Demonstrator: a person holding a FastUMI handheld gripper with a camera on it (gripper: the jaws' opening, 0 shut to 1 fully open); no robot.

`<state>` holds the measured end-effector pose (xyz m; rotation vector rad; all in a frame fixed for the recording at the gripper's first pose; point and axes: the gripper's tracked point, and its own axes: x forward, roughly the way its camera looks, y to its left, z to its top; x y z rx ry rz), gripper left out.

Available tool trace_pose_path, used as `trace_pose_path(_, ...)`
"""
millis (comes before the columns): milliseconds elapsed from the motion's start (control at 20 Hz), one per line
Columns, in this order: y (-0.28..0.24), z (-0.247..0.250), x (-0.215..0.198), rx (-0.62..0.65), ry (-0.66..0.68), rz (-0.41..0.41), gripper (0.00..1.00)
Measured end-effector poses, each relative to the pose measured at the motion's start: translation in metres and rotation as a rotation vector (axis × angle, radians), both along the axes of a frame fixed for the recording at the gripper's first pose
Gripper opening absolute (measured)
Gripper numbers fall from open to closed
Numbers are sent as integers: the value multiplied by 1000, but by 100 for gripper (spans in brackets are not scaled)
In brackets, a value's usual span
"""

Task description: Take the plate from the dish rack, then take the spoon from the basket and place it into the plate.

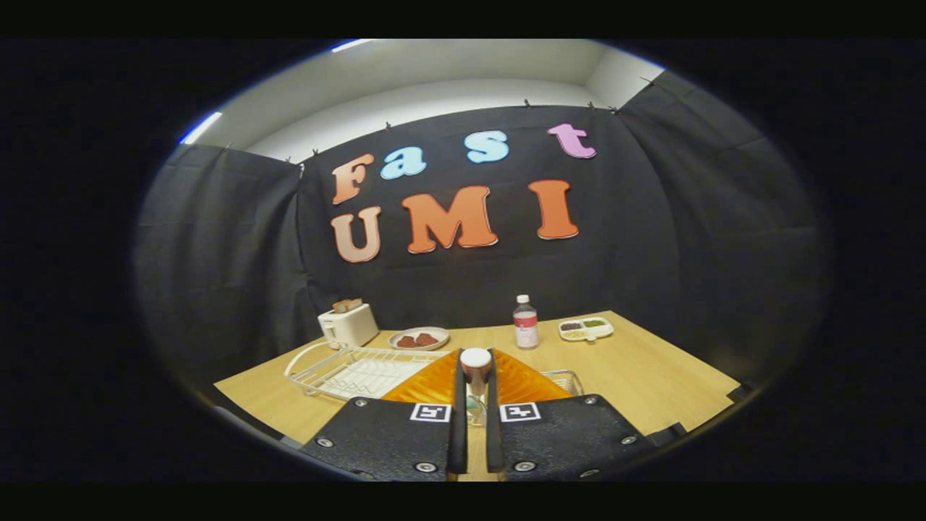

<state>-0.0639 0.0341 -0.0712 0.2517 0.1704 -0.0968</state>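
Spoon [475, 373] stands upright between the gripper [475, 391] fingers, handle end up, the narrow gap apparently pinching it. Dish rack [354, 369] lies just beyond to the left on the table [651, 376]; I cannot make out the plate.

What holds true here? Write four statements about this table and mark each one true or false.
1. The toaster stands just beyond the dish rack. True.
2. The bottle lies on its side. False: it stands upright with its cap on.
3. The divided tray sits right beside the toaster. False: it is across the table, past the bottle.
4. The fingers of the gripper stand close together, with a small round-topped thing in the gap. True.
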Motion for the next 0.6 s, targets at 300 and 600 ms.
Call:
trace_pose_path(300, 40, -26, -3, 34, 63, 101, 10)
trace_pose_path(600, 72, -60, -3, 105, 148, 179, 10)
